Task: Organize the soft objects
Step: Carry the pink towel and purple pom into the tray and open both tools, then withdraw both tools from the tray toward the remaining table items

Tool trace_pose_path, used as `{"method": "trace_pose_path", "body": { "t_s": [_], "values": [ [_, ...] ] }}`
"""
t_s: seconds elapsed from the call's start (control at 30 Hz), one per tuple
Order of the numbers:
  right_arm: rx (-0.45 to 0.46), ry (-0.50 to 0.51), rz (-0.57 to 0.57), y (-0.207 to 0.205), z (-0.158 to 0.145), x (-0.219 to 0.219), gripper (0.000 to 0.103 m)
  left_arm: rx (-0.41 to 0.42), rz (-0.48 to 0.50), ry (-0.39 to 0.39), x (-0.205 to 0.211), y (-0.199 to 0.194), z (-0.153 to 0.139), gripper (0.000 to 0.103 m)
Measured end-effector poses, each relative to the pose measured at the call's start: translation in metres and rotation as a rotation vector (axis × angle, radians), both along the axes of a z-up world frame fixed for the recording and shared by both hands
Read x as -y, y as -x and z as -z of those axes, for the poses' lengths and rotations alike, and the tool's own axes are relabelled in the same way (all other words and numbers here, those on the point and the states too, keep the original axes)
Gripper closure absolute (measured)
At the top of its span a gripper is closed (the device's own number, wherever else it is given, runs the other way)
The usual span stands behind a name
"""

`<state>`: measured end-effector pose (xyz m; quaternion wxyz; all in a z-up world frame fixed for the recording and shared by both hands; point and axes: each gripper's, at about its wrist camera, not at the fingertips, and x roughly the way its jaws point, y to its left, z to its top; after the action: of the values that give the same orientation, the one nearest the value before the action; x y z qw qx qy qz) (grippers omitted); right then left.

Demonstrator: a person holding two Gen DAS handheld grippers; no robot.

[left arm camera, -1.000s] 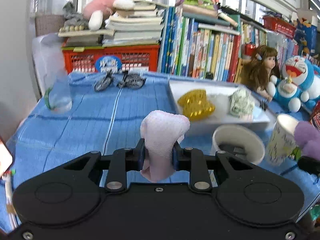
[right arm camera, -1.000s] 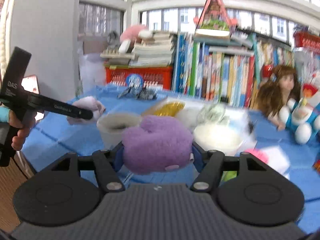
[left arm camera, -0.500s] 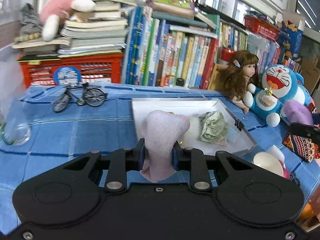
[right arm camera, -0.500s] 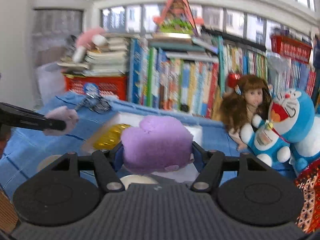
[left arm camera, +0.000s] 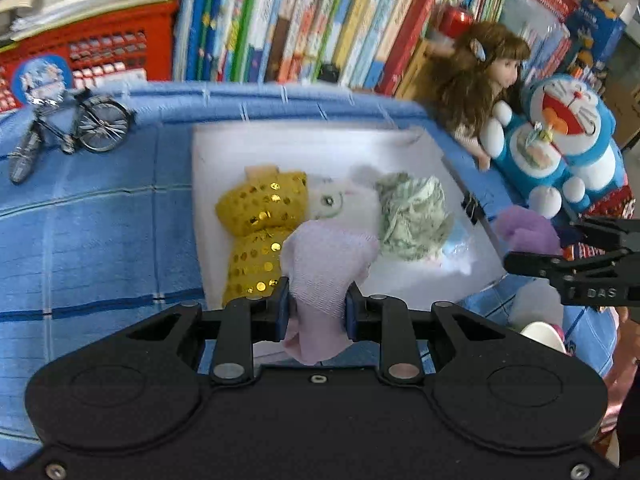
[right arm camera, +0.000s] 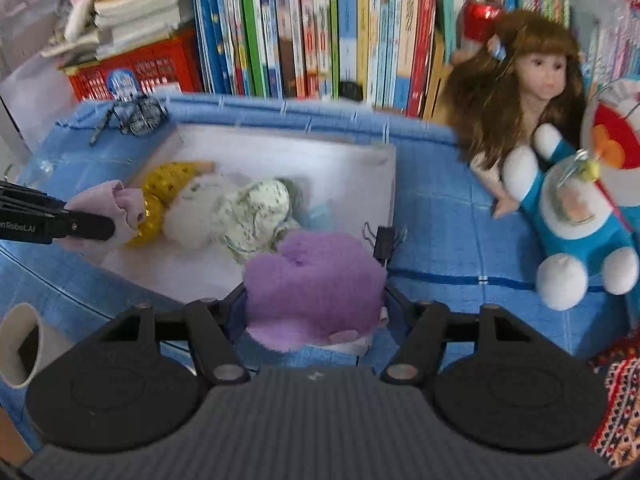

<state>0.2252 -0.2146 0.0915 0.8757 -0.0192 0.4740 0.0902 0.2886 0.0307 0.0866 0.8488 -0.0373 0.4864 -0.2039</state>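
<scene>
My left gripper (left arm camera: 314, 300) is shut on a pale pink cloth (left arm camera: 326, 264) and holds it over the near edge of the white tray (left arm camera: 320, 144). My right gripper (right arm camera: 314, 308) is shut on a purple plush (right arm camera: 314, 280) at the tray's right near corner (right arm camera: 360, 184). In the tray lie a gold sequin item (left arm camera: 260, 216), a white plush (left arm camera: 344, 200) and a green patterned cloth (left arm camera: 412, 212). The pink cloth also shows in the right wrist view (right arm camera: 108, 208), the purple plush in the left wrist view (left arm camera: 524, 228).
A doll (right arm camera: 520, 80) and a blue cat plush (right arm camera: 580, 208) sit right of the tray. Books (right arm camera: 320, 28) and a red basket (left arm camera: 80, 52) line the back. A toy bicycle (left arm camera: 68, 124) stands at left. Paper cups (right arm camera: 20, 344) sit near the front. A binder clip (right arm camera: 386, 240) grips the tray edge.
Both grippers have moved forward and down toward the tray, each still holding its soft item. The tray now fills the middle of both views.
</scene>
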Motion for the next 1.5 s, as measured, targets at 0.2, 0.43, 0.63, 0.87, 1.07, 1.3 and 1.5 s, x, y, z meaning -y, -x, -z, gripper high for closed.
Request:
{"method": "trace_pose_path", "body": {
  "t_s": [0.2,0.43,0.63,0.87,1.07,1.3,1.5],
  "values": [
    [-0.09,-0.003,-0.011,-0.026,0.024,-0.002,0.034,-0.018,0.021,-0.027,0.009,-0.013,0.016,0.078],
    [-0.121,-0.01,-0.002,-0.047,0.043,-0.007,0.034,-0.009,0.001,-0.041,0.011,-0.033,0.029,0.078],
    [-0.102,-0.034,0.019,-0.061,0.049,-0.008,0.034,0.005,-0.027,-0.045,0.013,-0.048,0.035,0.077],
    [-0.117,-0.038,0.042,-0.074,0.062,-0.015,0.034,-0.012,-0.039,-0.073,0.021,-0.059,0.049,0.075],
    [-0.113,-0.062,0.06,-0.075,0.064,-0.015,0.024,0.001,-0.042,-0.088,0.023,-0.056,0.043,0.067],
    [-0.081,-0.111,0.056,-0.066,0.045,-0.013,0.016,0.052,-0.078,-0.106,0.017,-0.044,0.018,0.046],
    [-0.013,-0.126,0.055,-0.047,0.019,-0.014,0.014,0.156,-0.09,-0.113,0.019,-0.016,-0.013,0.026]
  ]
}}
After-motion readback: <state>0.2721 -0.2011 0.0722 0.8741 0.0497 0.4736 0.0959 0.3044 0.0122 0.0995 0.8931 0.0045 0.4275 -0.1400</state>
